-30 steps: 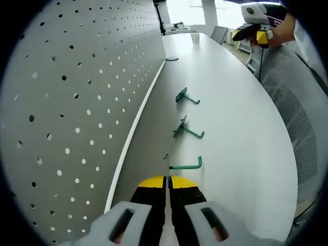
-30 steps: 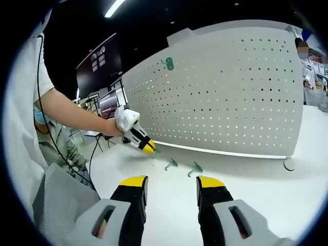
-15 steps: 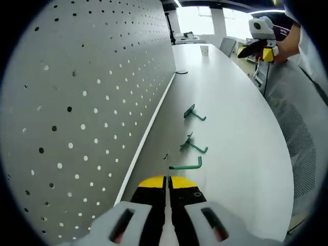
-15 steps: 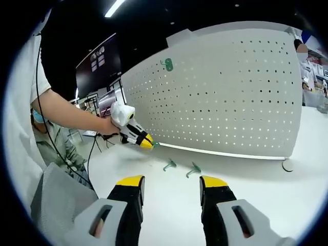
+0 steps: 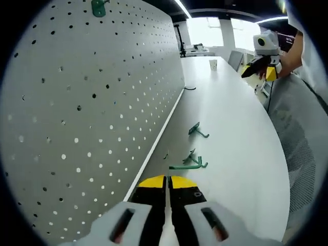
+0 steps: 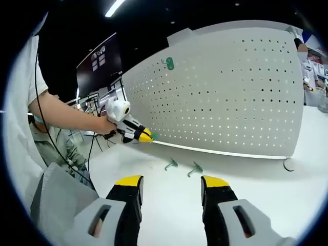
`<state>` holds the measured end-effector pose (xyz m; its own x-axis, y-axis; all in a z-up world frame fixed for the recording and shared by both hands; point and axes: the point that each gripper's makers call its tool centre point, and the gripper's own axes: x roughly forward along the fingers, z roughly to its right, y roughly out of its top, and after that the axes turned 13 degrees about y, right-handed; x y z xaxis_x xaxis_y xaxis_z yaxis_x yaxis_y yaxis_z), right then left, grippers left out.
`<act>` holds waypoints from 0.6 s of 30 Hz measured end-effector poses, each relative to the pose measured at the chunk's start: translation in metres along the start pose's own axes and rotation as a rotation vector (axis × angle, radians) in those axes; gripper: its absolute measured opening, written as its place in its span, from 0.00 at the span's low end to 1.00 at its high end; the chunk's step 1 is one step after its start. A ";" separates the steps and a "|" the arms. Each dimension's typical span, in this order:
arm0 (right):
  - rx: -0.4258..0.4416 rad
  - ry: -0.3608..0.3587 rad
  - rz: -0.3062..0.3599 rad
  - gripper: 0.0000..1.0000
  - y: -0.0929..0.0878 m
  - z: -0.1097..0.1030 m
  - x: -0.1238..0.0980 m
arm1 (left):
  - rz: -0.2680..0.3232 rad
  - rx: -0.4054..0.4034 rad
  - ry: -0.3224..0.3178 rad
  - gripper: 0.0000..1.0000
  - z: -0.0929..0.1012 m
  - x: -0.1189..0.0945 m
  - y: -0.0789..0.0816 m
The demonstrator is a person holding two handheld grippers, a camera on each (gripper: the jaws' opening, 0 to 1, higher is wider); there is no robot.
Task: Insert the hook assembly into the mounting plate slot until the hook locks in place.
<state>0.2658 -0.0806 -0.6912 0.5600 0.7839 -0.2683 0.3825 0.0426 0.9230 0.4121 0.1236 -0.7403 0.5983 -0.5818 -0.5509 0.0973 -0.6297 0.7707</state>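
My left gripper (image 5: pixel 167 179) is shut on a green hook (image 5: pixel 185 165), whose bar sticks out past the yellow jaw tips, above the white table. In the right gripper view that same left gripper (image 6: pixel 146 136), held by a person's hand, hovers just in front of the lower left of the white pegboard (image 6: pixel 230 92) with the green hook (image 6: pixel 154 135) at its tip. The pegboard (image 5: pixel 92 102) runs along the left of the left gripper view. My right gripper (image 6: pixel 171 184) is open with nothing between its jaws; the right gripper (image 5: pixel 260 67) hangs far off over the table.
Two spare green hooks (image 6: pixel 170 164) (image 6: pixel 195 168) lie on the table below the board; one spare hook (image 5: pixel 198 131) lies farther off, another (image 5: pixel 190 154) nearer. A green hook (image 6: pixel 168 63) hangs high on the board. A paper cup (image 5: pixel 213 64) stands far along the table (image 5: pixel 230 133).
The left gripper has risen off the table with the hook and come nearer the pegboard's lower edge. The right gripper has stayed open and almost still.
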 end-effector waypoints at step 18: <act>-0.008 -0.004 0.046 0.43 0.011 -0.002 -0.004 | 0.115 -0.084 0.098 0.01 -0.004 -0.020 0.033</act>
<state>0.2665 -0.0823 -0.6790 0.5797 0.7828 -0.2262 0.3499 0.0115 0.9367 0.4066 0.1169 -0.7023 0.6835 -0.5921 -0.4269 0.0874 -0.5142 0.8532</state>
